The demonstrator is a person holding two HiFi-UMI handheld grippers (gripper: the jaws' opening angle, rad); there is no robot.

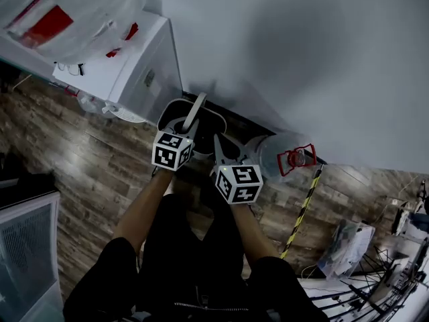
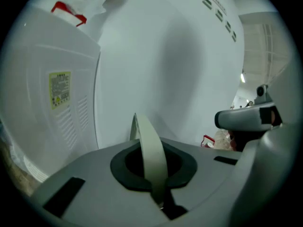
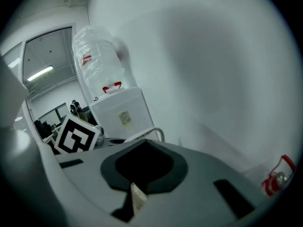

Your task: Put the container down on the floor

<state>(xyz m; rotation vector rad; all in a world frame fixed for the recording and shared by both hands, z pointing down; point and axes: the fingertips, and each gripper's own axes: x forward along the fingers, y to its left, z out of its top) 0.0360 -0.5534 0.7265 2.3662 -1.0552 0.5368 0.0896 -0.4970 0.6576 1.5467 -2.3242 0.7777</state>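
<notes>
The left gripper (image 1: 186,129) has its fingers clamped on the pale handle (image 2: 150,150) of the white container (image 1: 218,118), which sits low by the wall between the water dispenser (image 1: 137,72) and a water jug (image 1: 285,154). The right gripper (image 1: 219,149) fingers are pinching a pale edge too, probably the rim. It looks nearly down, but I can't tell if it's touching the wood floor (image 1: 87,159), so setting it down and letting go are left.

Greys and whites over a dark brown plank floor (image 1: 87,159)
The container (image 1: 173,103) is white-rimmed and dark inside, its handle (image 2: 151,150) pale cream. The left hand-held gripper (image 2: 160,203) and right hand-held gripper (image 3: 137,200) are grey, their cubes patterned in black-and-white squares. A clear bottle (image 1: 271,154) has a red grip. A pole (image 1: 301,210) is striped yellow and black.
</notes>
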